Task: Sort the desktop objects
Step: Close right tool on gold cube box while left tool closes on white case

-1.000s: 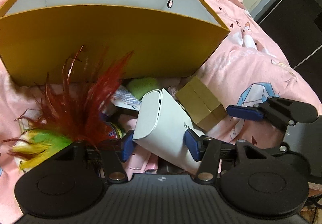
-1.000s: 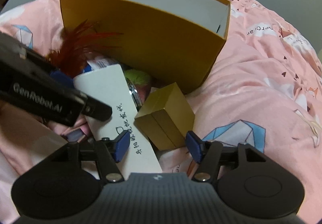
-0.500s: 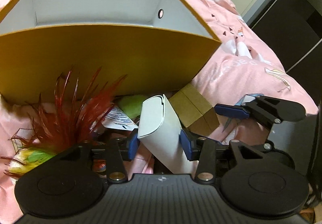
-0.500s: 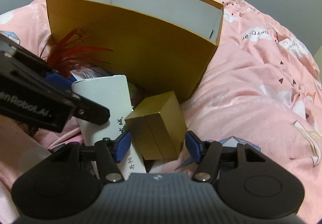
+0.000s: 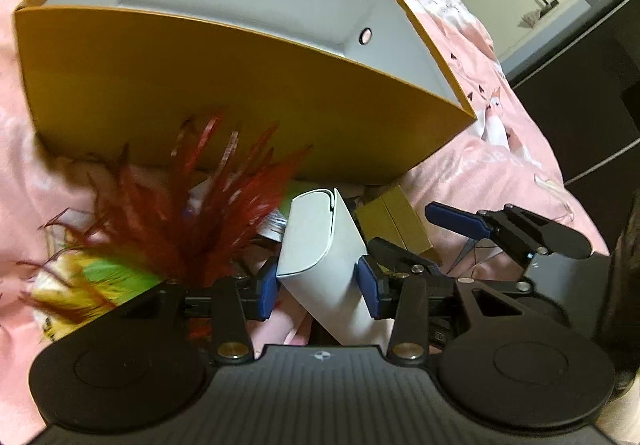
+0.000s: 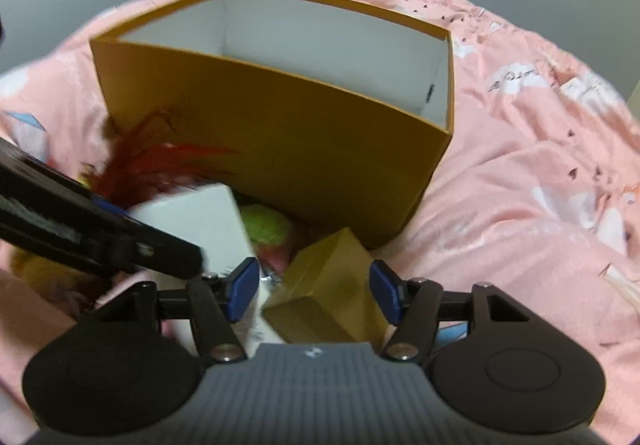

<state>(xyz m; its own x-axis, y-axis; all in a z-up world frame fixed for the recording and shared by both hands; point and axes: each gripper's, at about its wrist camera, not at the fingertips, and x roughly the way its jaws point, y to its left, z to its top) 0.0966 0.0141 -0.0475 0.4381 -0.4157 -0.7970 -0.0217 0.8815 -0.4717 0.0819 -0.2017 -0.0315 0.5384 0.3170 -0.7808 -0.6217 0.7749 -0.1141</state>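
An open yellow box (image 5: 224, 93) waits on a pink bedspread (image 6: 540, 173) as the sorting bin; the left claw (image 5: 318, 285), having just been closing, clamps the white case (image 5: 320, 245), while the right claw (image 6: 314, 295) straddles the gold box (image 6: 328, 301), jaws apart.

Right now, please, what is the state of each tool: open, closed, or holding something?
Left tool: jaws have just been closing, now gripping the white case.
Right tool: open around the gold box, not gripping it.
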